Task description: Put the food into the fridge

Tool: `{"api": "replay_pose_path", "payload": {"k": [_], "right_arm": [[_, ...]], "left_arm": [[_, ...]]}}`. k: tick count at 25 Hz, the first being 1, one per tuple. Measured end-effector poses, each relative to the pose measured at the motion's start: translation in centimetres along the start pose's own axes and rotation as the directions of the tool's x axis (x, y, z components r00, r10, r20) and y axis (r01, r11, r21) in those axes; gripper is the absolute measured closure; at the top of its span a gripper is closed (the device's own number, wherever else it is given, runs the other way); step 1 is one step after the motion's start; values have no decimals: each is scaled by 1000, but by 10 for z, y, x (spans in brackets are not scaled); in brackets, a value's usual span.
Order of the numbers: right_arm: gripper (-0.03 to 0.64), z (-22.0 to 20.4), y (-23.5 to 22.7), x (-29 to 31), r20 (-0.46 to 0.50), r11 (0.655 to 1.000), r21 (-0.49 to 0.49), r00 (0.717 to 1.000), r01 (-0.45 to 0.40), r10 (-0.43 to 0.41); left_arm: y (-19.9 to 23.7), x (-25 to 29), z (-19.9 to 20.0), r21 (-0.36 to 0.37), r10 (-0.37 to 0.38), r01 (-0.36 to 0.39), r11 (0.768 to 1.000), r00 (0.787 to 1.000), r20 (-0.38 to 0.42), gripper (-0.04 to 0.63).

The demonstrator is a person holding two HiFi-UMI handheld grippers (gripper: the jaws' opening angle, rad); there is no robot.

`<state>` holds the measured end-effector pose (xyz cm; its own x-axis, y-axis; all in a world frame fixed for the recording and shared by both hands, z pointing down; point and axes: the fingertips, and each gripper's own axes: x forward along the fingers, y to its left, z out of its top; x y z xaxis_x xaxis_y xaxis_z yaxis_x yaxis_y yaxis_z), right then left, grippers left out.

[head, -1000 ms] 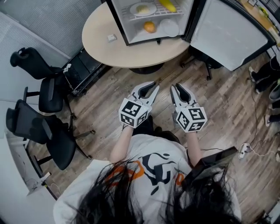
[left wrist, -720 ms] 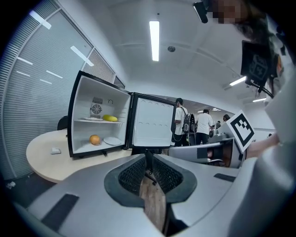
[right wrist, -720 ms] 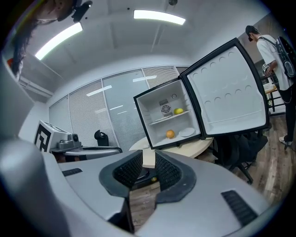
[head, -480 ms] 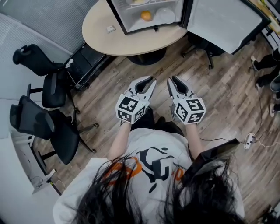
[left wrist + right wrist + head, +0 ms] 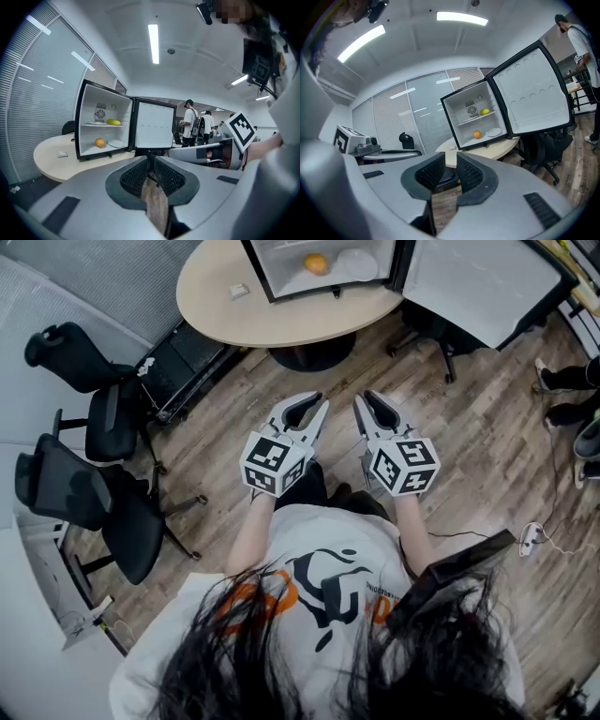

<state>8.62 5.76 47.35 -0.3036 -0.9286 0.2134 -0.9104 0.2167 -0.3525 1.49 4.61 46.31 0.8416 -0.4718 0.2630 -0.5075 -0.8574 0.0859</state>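
An orange (image 5: 100,142) sits on the floor of the open fridge (image 5: 89,131), just left of a white plate (image 5: 116,143). On the shelf above, a yellow fruit (image 5: 113,122) lies with its long axis across the shelf. A round fan-like sticker (image 5: 100,114) marks the back wall, its print too small to read. The fridge stands on a round tabletop (image 5: 216,296), its door (image 5: 154,125) swung wide. Well back from it, the left gripper (image 5: 150,165) and right gripper (image 5: 451,166) hover over the wood floor (image 5: 487,456), fingers closed on nothing, pointing toward the fridge.
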Motion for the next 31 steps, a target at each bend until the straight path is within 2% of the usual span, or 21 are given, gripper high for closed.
{"api": "replay_pose_path", "payload": {"k": [8, 16, 31], "right_arm": [[534, -2, 6, 9, -18, 999, -30, 1000, -24, 23], [534, -1, 12, 17, -36, 997, -47, 998, -61, 59], [534, -3, 0, 17, -42, 999, -35, 999, -36, 35]], "left_arm": [[3, -8, 2, 24, 17, -17, 1000, 1000, 3, 551], [11, -13, 6, 18, 52, -52, 998, 999, 14, 551], [17, -11, 4, 15, 62, -62, 998, 998, 6, 551]]}}
